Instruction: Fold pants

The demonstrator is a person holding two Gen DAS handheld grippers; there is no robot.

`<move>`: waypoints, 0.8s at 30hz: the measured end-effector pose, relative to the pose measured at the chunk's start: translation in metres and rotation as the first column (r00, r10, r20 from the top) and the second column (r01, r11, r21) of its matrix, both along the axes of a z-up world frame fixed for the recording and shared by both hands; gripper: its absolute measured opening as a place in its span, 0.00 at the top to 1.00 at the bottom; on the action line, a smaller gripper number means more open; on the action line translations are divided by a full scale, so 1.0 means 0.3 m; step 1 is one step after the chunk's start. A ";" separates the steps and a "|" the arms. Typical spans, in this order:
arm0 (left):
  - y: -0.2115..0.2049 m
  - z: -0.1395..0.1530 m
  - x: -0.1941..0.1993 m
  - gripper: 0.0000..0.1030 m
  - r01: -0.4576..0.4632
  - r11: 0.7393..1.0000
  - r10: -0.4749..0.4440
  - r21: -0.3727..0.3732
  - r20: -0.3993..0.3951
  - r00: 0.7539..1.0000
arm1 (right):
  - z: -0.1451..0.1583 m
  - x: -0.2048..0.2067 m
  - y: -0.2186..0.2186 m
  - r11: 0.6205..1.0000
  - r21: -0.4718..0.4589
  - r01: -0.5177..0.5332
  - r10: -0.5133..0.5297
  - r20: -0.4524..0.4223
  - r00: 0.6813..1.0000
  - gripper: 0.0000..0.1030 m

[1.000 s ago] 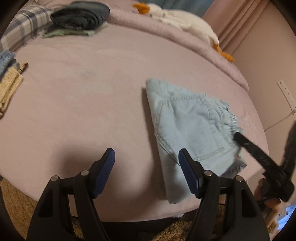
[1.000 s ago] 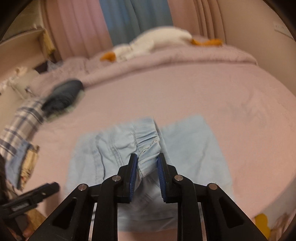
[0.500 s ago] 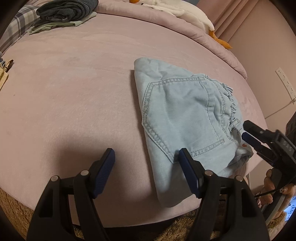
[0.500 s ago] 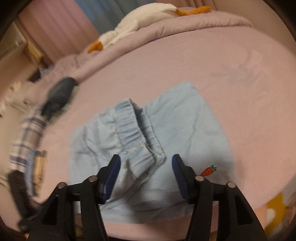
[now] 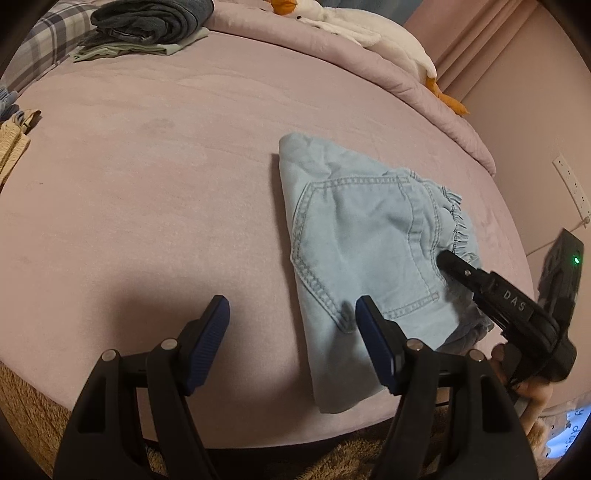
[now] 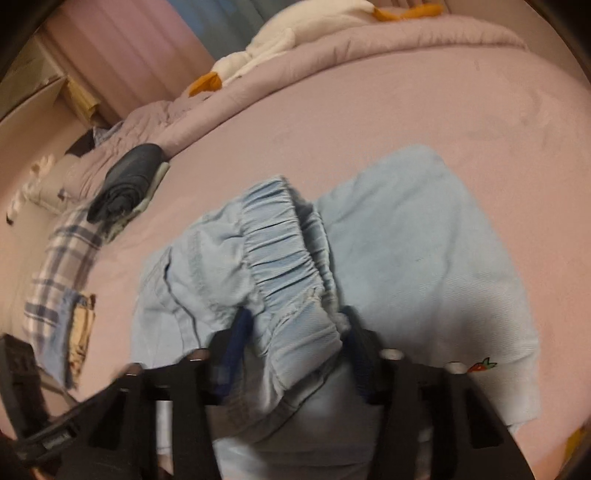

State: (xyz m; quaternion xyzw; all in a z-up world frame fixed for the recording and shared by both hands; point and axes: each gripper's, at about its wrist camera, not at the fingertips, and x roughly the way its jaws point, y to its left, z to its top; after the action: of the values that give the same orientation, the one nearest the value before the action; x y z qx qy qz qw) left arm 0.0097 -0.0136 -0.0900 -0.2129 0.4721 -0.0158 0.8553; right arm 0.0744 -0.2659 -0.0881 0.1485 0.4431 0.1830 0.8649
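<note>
Light blue denim pants (image 5: 362, 240) lie folded on the pink bed near its front right edge, back pocket up. In the right wrist view the pants (image 6: 424, 266) show an elastic waistband (image 6: 284, 266) bunched on top. My left gripper (image 5: 291, 325) is open and empty, just left of the pants' near edge. My right gripper (image 6: 295, 332) is open, its jaws on either side of the waistband fold; it also shows in the left wrist view (image 5: 454, 266), tip on the pants' right side.
A stack of folded dark clothes (image 5: 147, 26) sits at the far left of the bed. A white goose plush (image 5: 369, 33) lies along the far edge. A plaid cloth (image 6: 66, 258) and a tan item (image 5: 11, 144) lie at the left.
My right gripper opened, letting go of the waistband, then pushed forward around the bunched waistband. The left gripper stayed open with only small view shifts.
</note>
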 end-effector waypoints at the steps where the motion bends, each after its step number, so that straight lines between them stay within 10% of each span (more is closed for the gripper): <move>1: 0.003 0.009 -0.005 0.32 -0.007 1.000 0.007 -0.003 0.009 1.000 | 0.026 -0.019 -0.008 1.000 -0.002 0.020 -0.020 0.029 0.999 0.71; 11: 0.010 0.078 -0.043 0.32 -0.034 0.999 0.034 -0.001 0.079 0.996 | 0.268 -0.150 -0.153 0.989 0.070 0.128 -0.142 0.249 0.958 0.75; 19: -0.036 0.040 -0.004 0.32 0.014 1.000 -0.015 0.011 0.040 0.999 | 0.019 -0.037 -0.256 0.967 -0.063 0.247 -0.248 -0.011 0.969 0.75; 24: -0.074 0.019 0.018 0.32 0.058 0.998 -0.058 -0.005 0.023 0.998 | 0.007 -0.032 -0.269 0.971 -0.050 0.236 -0.237 -0.017 0.971 0.74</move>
State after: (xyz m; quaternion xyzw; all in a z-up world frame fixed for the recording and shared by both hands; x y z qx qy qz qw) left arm 0.0150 -0.0358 -0.0843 -0.2015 0.4681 -0.0446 0.8593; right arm 0.0648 -0.3465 -0.0861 0.1816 0.4365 0.0665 0.8787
